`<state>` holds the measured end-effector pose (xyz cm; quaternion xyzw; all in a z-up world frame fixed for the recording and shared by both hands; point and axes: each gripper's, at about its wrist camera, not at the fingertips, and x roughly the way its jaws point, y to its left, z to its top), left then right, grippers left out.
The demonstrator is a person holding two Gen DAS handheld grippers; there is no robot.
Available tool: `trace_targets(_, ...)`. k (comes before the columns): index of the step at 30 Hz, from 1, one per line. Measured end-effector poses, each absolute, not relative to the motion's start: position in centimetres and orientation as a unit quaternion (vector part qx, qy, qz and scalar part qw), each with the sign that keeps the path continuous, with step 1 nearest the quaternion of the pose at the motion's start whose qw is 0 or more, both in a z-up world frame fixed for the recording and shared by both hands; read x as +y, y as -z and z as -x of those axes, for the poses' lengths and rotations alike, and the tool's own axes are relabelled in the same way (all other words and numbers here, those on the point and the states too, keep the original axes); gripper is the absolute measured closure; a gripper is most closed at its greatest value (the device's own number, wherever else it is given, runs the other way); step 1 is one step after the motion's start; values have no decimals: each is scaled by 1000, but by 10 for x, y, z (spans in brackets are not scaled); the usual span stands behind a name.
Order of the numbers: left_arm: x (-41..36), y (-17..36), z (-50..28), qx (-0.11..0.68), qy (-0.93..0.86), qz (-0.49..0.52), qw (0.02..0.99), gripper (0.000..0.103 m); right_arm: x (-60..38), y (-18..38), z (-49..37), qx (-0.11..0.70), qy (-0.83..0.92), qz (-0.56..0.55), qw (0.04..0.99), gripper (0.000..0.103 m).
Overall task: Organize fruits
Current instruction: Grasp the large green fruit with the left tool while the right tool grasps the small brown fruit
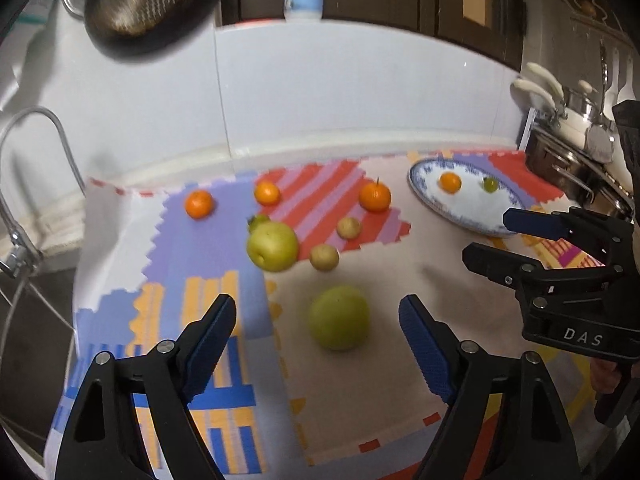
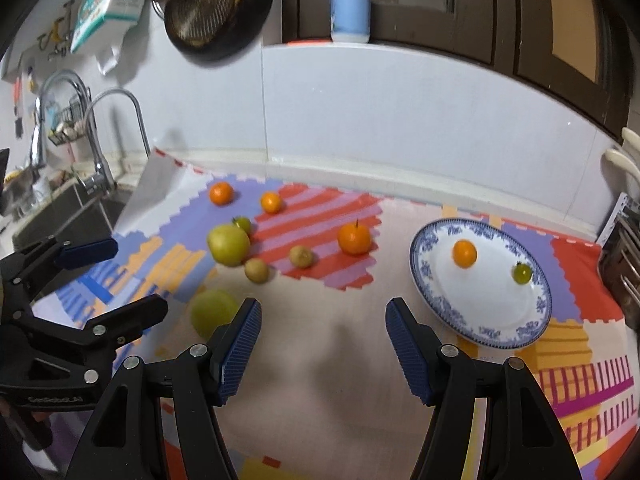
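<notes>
The left gripper (image 1: 316,316) stands with its blue-ribbed jaws spread wide and nothing pinched; a large round pale-green apple (image 1: 339,317) lies on the cloth between and just beyond the two fingertips, touched by neither pad. Past that one, a second big yellow-green apple (image 1: 273,246) sits a little to the left of the jaws' line, with a small dark-green fruit (image 1: 258,221) tucked against its far side and two small tan-yellow round fruits (image 1: 324,257) just to its right. Farther still, three orange tangerines (image 1: 199,203) are strung across the purple and red-striped patches of the patchwork tablecloth (image 1: 360,384), the rightmost one carrying a short stem. The right gripper (image 2: 323,320) also hangs with its jaws apart, about half spread, and only bare beige cloth lies between them (a faint shadow falls there). Just beyond its right finger is the blue-and-white patterned china plate (image 2: 432,292), holding one small orange tangerine (image 2: 464,253) and one small green fruit (image 2: 522,273), well apart from each other. Off to the left of its jaws the nearer green apple shows again, partly hidden behind the left finger. Beyond everything runs the white tiled wall (image 2: 400,120), with a curved metal tap (image 2: 100,160) over a dark sink far to the left and a white-and-blue plastic bottle (image 2: 350,4) on the ledge above.
</notes>
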<state>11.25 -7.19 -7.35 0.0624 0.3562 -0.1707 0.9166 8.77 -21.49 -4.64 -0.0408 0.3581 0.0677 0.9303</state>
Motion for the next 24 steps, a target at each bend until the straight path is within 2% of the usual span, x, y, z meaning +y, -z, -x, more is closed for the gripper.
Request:
trace_targets(6,-78,99,-133,389,187,-53,900,25,-217,66,-102,386,-66,43,919,38)
trace_targets(8,-80,107,-139,402,194,-46,894,31,-218,71,-107,393,-68,43,916,38)
trace_targets(18,-82,129,-159,433,208,-26,877,42,-217,92,-130,421,-79,44,902,38)
trace_targets(20,-82,129,-159,435,217,-19,874,52,-216,95,-132,425,-83,44,900,38)
trace_targets(24,-83,128,-159,433,222,-16,873,54,-214,97,-137,430,-93,40,897,38)
